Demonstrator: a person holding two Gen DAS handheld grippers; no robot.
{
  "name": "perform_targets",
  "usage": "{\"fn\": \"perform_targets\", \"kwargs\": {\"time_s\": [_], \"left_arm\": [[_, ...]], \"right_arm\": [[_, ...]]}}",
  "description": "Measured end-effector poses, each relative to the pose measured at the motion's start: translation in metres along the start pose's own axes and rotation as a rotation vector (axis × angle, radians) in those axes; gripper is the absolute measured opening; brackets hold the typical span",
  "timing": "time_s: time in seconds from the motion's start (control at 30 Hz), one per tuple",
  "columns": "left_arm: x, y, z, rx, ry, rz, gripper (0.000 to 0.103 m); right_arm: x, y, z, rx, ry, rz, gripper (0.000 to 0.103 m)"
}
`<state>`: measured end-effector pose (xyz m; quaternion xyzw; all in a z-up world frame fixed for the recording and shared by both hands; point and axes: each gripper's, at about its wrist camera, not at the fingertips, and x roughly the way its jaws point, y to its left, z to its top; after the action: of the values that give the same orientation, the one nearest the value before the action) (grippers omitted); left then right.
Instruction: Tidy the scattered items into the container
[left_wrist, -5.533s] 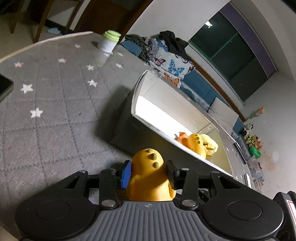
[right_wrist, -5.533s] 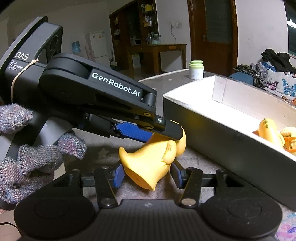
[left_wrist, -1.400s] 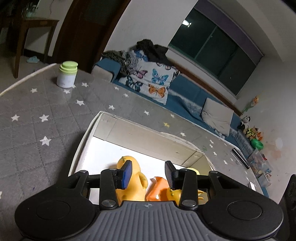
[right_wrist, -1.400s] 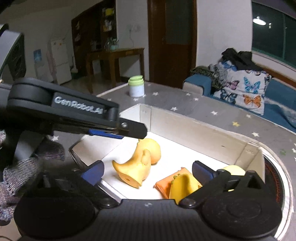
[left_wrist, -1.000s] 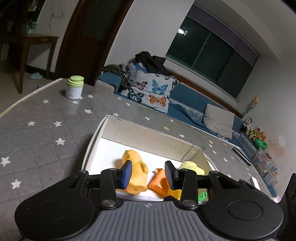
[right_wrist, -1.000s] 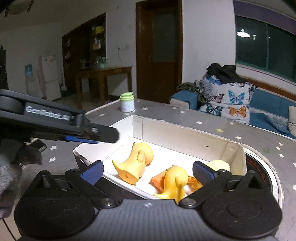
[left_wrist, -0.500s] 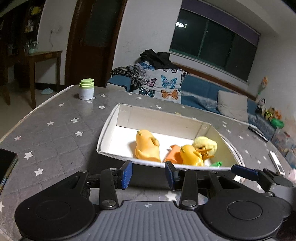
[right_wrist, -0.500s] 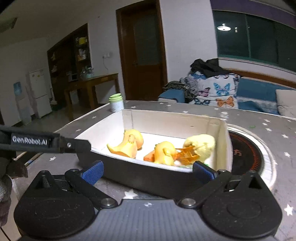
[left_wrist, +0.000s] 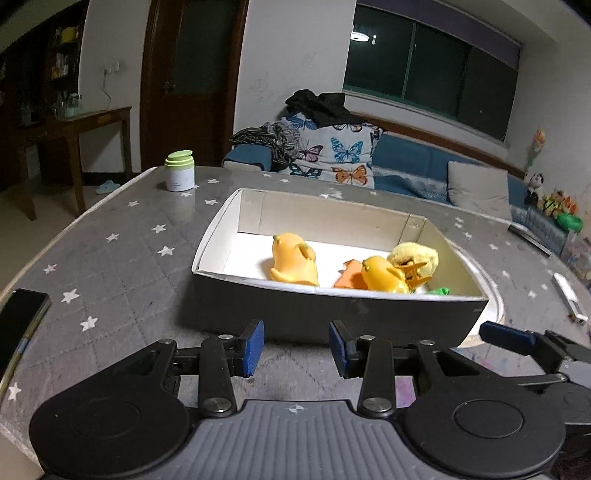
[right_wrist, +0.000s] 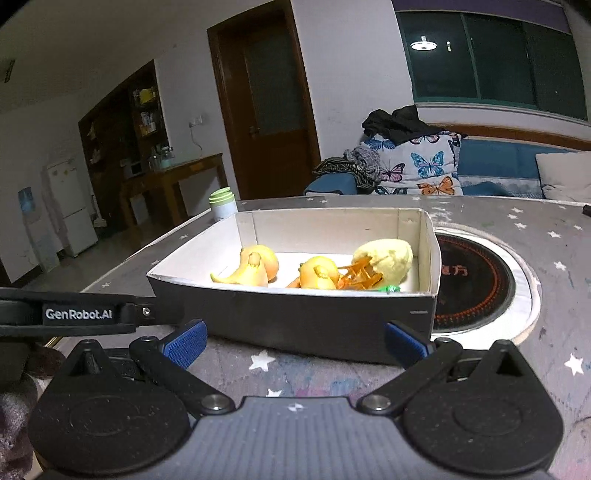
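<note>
Both claws hang empty just short of the box's (left_wrist: 332, 314) dark near wall: the left claw (left_wrist: 296, 346) partly open, the right claw (right_wrist: 294, 343) spread wide. Inside the box lie two ducks (left_wrist: 294, 259), (left_wrist: 382, 275), with a plush (left_wrist: 415, 254) in its far right corner. Bare surface (left_wrist: 122, 258) lies left of the box, with a jar (left_wrist: 180, 171) beyond.

Left tongs (left_wrist: 295, 347), right tongs (right_wrist: 295, 345) agape, empty
</note>
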<state>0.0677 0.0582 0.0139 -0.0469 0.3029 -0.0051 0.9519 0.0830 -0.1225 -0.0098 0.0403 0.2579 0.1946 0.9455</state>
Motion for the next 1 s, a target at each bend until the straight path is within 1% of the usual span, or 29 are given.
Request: {"fn": "perform_targets", "kwargs": {"time_s": [0.07,0.47,0.67,0.9,1.0], "left_arm": [[0.0,-0.003,-0.002,0.018,-0.005,0.023,0.041],[0.006,-0.008,-0.007,0.035,0.0,0.067,0.041],[0.01,-0.009,-0.009,0.047,0.017,0.085,0.041],[0.015,-0.011,-0.011,0.06,0.036,0.105,0.041],[0.016,-0.012,-0.012,0.065,0.04,0.112,0.041]], "right_arm": [[0.0,0.0,-0.002,0.002,0.008,-0.005,0.103],[0.001,-0.002,-0.01,0.029,0.036,-0.041,0.103],[0.004,-0.003,-0.011,0.022,0.058,-0.064,0.103],[0.008,-0.004,-0.013,0.031,0.082,-0.068,0.103],[0.009,-0.004,-0.013,0.03,0.092,-0.086,0.103]]}}
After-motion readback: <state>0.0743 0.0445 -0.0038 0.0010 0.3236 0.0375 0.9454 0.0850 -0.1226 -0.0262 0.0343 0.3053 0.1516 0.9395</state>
